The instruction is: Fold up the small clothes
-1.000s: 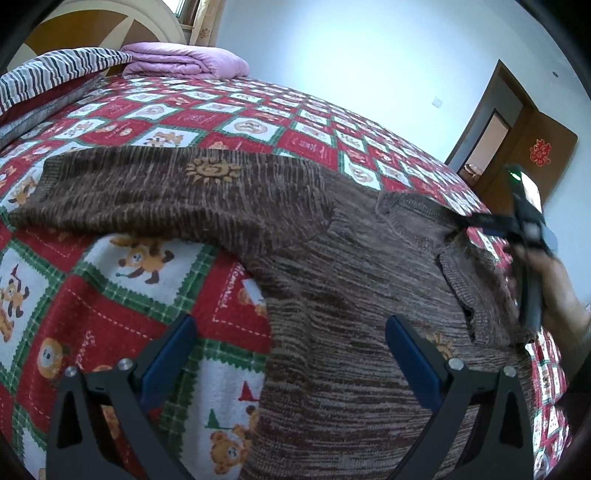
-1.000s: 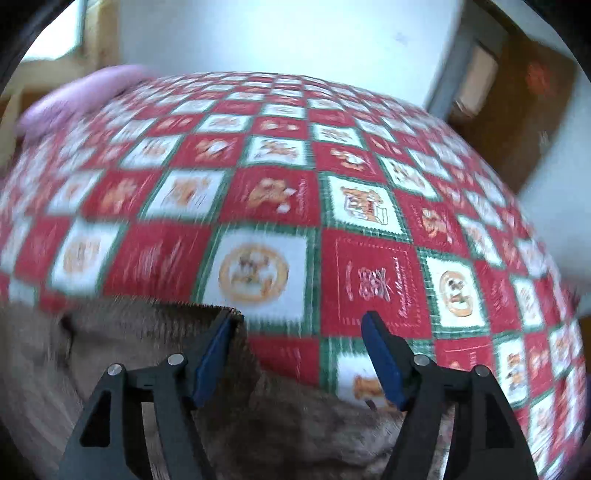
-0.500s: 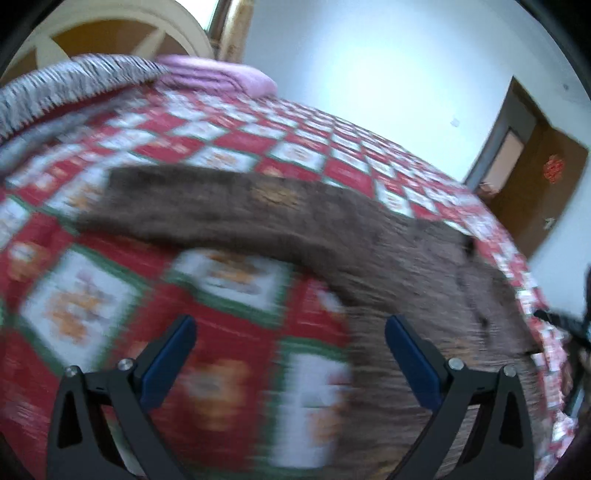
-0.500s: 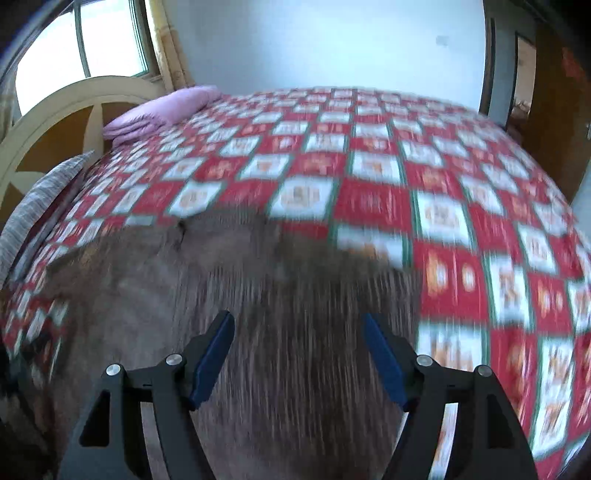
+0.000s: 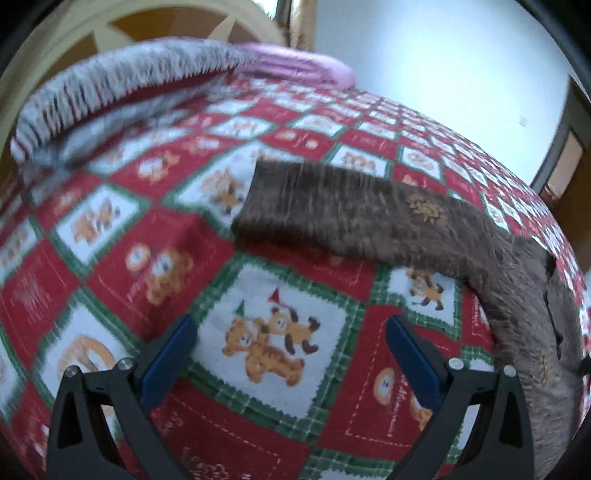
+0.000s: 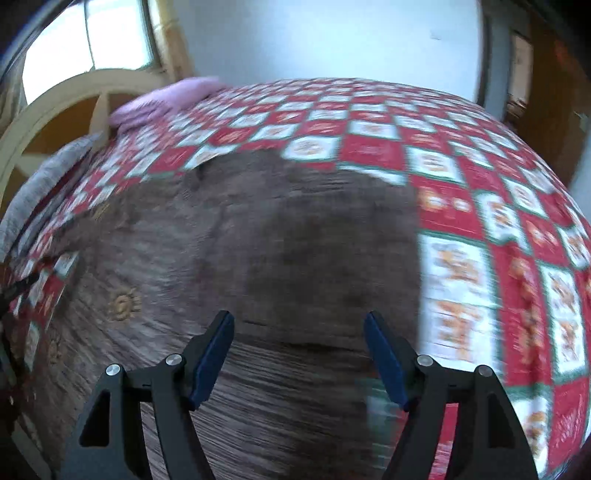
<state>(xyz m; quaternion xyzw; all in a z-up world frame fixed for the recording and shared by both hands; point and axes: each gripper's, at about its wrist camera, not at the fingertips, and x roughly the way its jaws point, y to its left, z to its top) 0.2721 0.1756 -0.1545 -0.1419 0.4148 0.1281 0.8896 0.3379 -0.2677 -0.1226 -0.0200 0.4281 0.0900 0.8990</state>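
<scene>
A small brown knit sweater [image 6: 258, 251] lies flat on the red, white and green patchwork bedspread [image 6: 480, 206]. In the left wrist view its one sleeve [image 5: 332, 218], with a small orange sun patch, stretches out to the left from the body at the right edge. My left gripper [image 5: 291, 354] hovers open over bare bedspread, below the sleeve's cuff, with nothing between its blue pads. My right gripper [image 6: 299, 354] is open above the sweater's body near its lower part, empty too. Both views are blurred.
A grey striped pillow [image 5: 122, 85] and a folded pink blanket [image 5: 295, 66] lie at the head of the bed by the cream headboard [image 5: 110, 33]. A brown door [image 6: 535, 85] stands at the far right, a window [image 6: 88, 48] at the left.
Both views have swung left. My left gripper went from over the sweater's body to bare bedspread under the sleeve. My right gripper went from the sweater's edge to over its body.
</scene>
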